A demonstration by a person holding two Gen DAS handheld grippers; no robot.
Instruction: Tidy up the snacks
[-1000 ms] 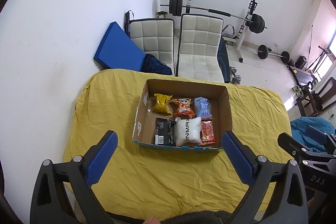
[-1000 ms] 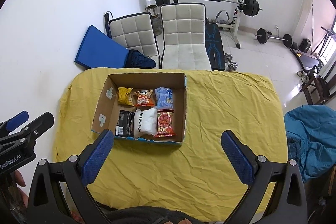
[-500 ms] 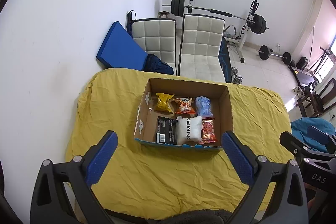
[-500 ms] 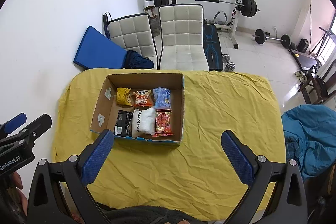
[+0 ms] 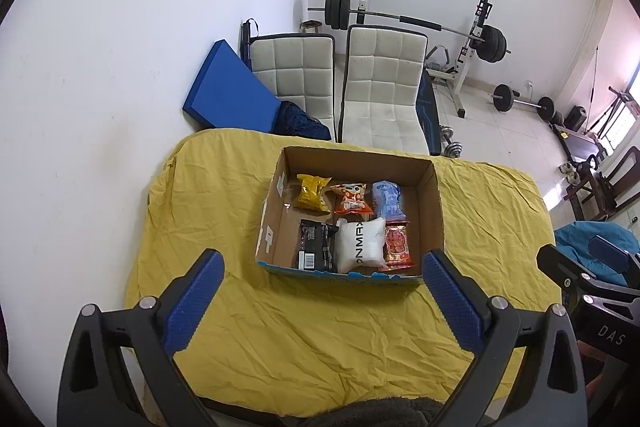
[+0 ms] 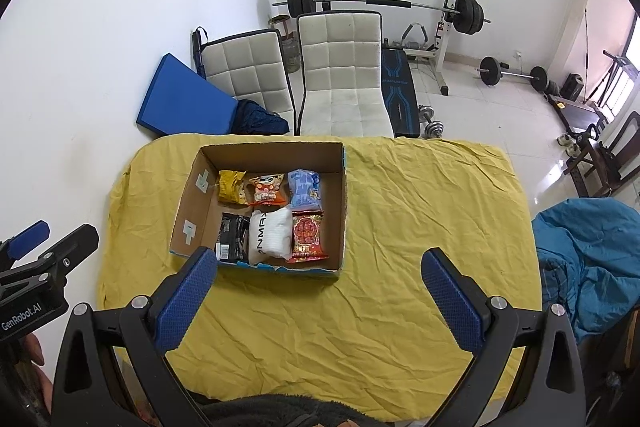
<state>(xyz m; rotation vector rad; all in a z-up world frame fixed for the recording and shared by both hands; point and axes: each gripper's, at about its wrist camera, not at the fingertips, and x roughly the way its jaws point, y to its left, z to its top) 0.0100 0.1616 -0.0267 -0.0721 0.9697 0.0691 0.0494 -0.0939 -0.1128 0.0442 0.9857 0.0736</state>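
A cardboard box (image 5: 430, 171) (image 6: 344, 211) sits on the yellow-covered table (image 5: 320, 339) (image 6: 420, 227). Inside it lie two rows of snack packs: yellow (image 5: 313, 191), orange (image 5: 352, 199) and blue (image 5: 387, 199) at the back, black (image 5: 316, 250), white (image 5: 360, 247) and red (image 5: 398, 243) at the front. My left gripper (image 5: 322, 291) hovers open and empty above the table's near edge, in front of the box. My right gripper (image 6: 320, 291) is also open and empty, held high to the right of the left one.
Two white padded chairs (image 6: 340, 75) and a blue mat (image 6: 184, 95) stand behind the table against the wall. A barbell rack (image 6: 384, 3) and weights fill the far floor. A blue fabric heap (image 6: 592, 259) lies right of the table.
Both grippers have drawn slightly back and up from the table, so the box looks a little smaller. The snacks have not moved and both grippers stay open.
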